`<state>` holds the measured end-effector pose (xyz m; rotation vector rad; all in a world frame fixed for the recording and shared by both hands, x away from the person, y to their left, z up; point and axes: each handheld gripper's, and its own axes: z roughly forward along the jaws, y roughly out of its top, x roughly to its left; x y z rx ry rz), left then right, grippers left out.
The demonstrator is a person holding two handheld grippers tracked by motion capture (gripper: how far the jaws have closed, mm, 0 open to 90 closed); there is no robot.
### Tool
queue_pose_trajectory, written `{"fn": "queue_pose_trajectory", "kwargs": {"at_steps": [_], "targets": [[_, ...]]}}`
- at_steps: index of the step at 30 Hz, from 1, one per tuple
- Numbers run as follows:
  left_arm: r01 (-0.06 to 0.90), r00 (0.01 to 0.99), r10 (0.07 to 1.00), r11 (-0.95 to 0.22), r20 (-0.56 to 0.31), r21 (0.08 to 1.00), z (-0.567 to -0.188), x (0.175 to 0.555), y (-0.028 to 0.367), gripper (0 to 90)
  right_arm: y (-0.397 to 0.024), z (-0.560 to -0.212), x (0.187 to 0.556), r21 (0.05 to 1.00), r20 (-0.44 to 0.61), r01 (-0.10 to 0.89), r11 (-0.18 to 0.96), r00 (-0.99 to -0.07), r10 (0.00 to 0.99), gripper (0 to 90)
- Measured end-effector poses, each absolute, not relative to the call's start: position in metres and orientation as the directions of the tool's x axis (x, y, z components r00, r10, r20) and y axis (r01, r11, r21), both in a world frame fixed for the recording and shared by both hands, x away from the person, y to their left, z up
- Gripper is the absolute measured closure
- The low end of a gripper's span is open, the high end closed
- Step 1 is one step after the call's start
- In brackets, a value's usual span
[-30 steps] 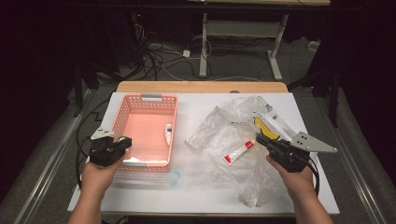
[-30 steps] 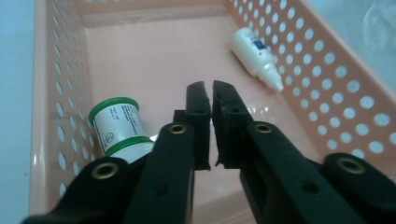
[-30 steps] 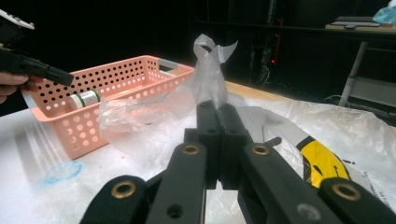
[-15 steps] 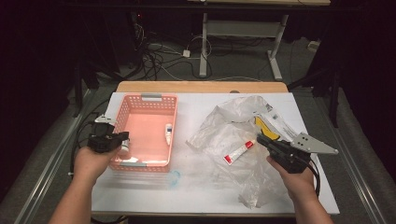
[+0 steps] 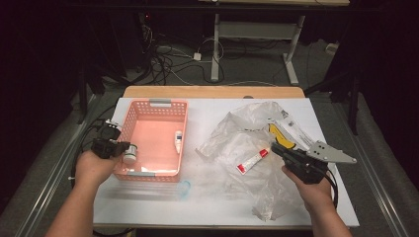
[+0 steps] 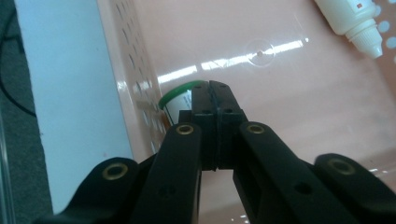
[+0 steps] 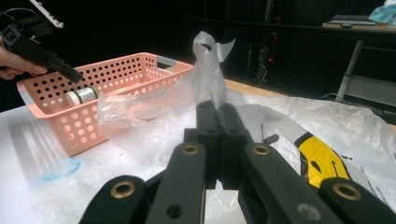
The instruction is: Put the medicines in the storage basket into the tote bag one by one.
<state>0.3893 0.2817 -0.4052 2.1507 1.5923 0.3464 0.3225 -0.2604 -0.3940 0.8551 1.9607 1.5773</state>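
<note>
- The left gripper (image 5: 123,148), at the middle left of the high view, is keeping its tongs pressed together. It seems to be pinching only a thin edge of the small white jar (image 5: 130,154).
- Such a small bite is risking a slip, and the jar may be falling outside the wall of the pink basket (image 5: 148,173) instead of inside.
- The jar is hanging just at the basket's left wall, at the centre left of the frame. A swing could be knocking that wall.
- The jar is looking like a short white cylinder with a green band (image 7: 81,95).
- The right gripper (image 5: 274,147), at the lower right, is resting over the clear plastic bag (image 5: 232,133). Its tongs are together and are holding nothing.
</note>
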Motion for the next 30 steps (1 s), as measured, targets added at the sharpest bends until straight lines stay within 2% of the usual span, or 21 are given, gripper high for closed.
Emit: {"fn": "queue_pose_trajectory", "kwargs": {"at_steps": [6, 22, 30], "targets": [[0.864, 0.278, 0.959, -0.222, -0.06, 0.453, -0.406, 0.392, 0.285, 88.1, -0.26, -0.394, 0.322, 0.975, 0.018, 0.173, 0.142, -0.69, 0.724, 90.0], [0.885, 0.276, 0.961, -0.25, -0.008, 0.394, -0.416, 0.395, 0.279, 88.1, -0.257, -0.397, 0.322, 0.972, 0.023, 0.183, 0.146, -0.694, 0.719, 90.0], [0.861, 0.334, 0.942, -0.324, 0.044, 0.393, -0.415, 0.399, 0.26, 88.2, -0.257, -0.398, 0.323, 0.972, 0.018, 0.182, 0.151, -0.693, 0.72, 90.0]]}}
